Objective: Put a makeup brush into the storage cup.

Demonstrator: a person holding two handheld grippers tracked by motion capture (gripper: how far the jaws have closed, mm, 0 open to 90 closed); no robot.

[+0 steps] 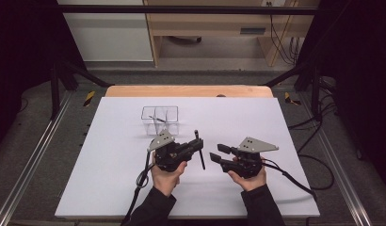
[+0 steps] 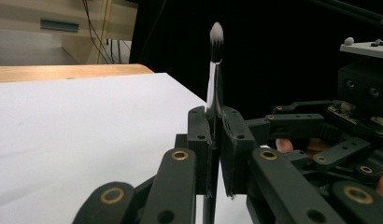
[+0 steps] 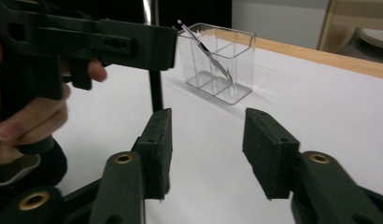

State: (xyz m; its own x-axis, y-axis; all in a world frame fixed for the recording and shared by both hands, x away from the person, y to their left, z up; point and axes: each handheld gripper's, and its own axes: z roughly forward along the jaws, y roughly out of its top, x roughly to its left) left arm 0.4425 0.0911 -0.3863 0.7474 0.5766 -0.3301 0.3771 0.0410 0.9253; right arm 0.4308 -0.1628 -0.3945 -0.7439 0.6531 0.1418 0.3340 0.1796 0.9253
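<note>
A slim makeup brush [image 2: 216,60] with a black handle, silver ferrule and white-tipped bristles stands between the pads of my left gripper [image 2: 216,135], which is shut on its handle. From above, the brush [image 1: 201,157] crosses the left gripper [image 1: 199,147] near the table's middle. My right gripper [image 1: 214,152] faces it from the right, open, with nothing between its pads. In the right gripper view the right gripper [image 3: 206,144] stands apart, and the brush handle [image 3: 155,91] rises just beyond its left pad, below the left gripper [image 3: 110,44].
A clear divided organizer [image 1: 159,120] stands behind the grippers on the white sheet [image 1: 111,155], with a thin silver tool [image 3: 208,51] leaning inside it. The wooden table edge [image 1: 188,91] runs along the back. Dark frame rails flank both sides.
</note>
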